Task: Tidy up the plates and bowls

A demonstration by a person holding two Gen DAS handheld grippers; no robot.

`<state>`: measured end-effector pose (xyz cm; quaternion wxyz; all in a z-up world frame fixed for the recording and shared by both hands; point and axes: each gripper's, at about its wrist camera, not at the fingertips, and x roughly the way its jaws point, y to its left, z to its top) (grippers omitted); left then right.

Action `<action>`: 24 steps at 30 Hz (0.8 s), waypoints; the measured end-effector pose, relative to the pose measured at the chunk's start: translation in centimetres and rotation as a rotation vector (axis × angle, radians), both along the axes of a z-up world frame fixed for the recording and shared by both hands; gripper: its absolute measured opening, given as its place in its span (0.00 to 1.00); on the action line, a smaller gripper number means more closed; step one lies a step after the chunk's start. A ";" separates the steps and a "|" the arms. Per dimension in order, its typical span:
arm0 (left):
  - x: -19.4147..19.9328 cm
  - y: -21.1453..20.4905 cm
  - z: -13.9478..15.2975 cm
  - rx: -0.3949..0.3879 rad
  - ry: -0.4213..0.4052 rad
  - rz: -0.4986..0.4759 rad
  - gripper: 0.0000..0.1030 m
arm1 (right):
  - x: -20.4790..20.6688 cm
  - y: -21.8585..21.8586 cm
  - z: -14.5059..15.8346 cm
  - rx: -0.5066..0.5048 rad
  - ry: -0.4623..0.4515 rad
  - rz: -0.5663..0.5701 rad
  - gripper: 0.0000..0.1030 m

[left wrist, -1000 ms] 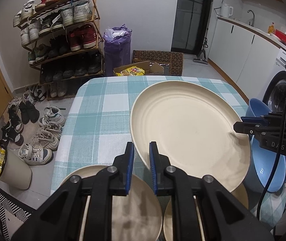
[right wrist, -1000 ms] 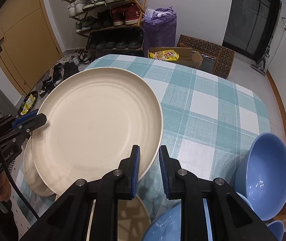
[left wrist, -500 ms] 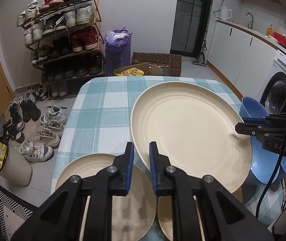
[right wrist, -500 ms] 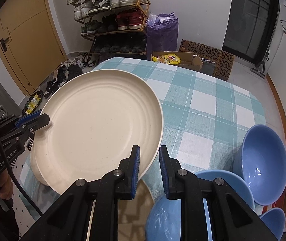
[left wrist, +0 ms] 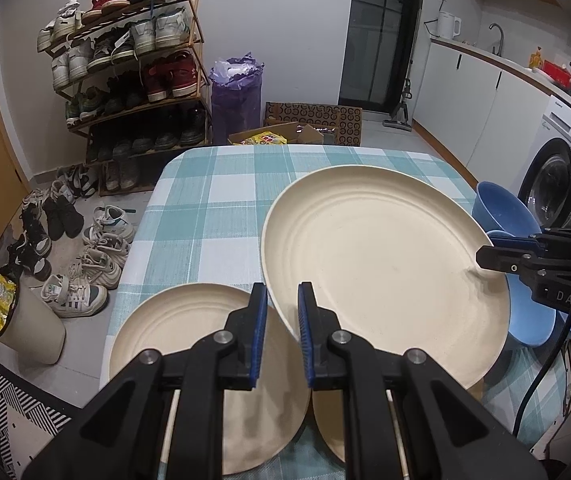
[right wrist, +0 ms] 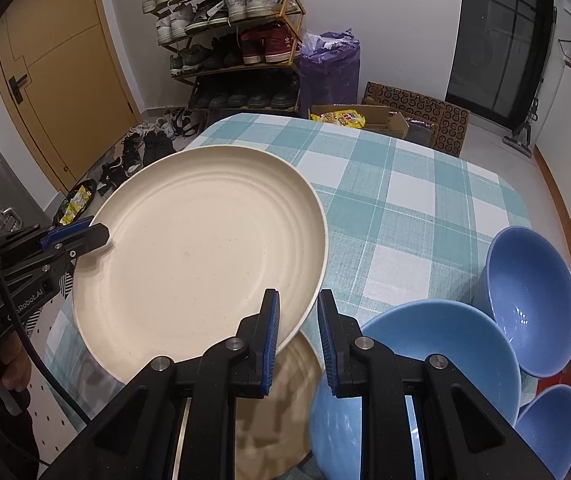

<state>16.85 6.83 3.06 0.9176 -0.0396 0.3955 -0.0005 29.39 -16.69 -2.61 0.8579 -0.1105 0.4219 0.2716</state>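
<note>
Both hand-held grippers grasp one large cream plate [left wrist: 385, 272] and hold it tilted above the checked surface [left wrist: 213, 208]. The left hand-held gripper [left wrist: 279, 312] is clenched on its near rim, and the right hand-held gripper [right wrist: 297, 320] is clenched on the opposite rim. Under the plate lie two more cream plates [left wrist: 189, 344]. Just beside stand blue bowls [right wrist: 533, 292]. Behind the surface are a shoe rack [left wrist: 133, 68] and a purple bag [left wrist: 237, 96].
</note>
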 end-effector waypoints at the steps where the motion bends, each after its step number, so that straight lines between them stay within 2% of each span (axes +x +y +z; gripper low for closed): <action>1: -0.2 0.0 -0.1 0.003 0.001 0.000 0.13 | -0.3 -0.1 0.0 0.002 -0.002 -0.001 0.19; 24: -3.5 -1.0 -1.5 0.016 -0.010 -0.017 0.13 | -3.6 -1.0 -1.5 0.017 -0.035 -0.012 0.19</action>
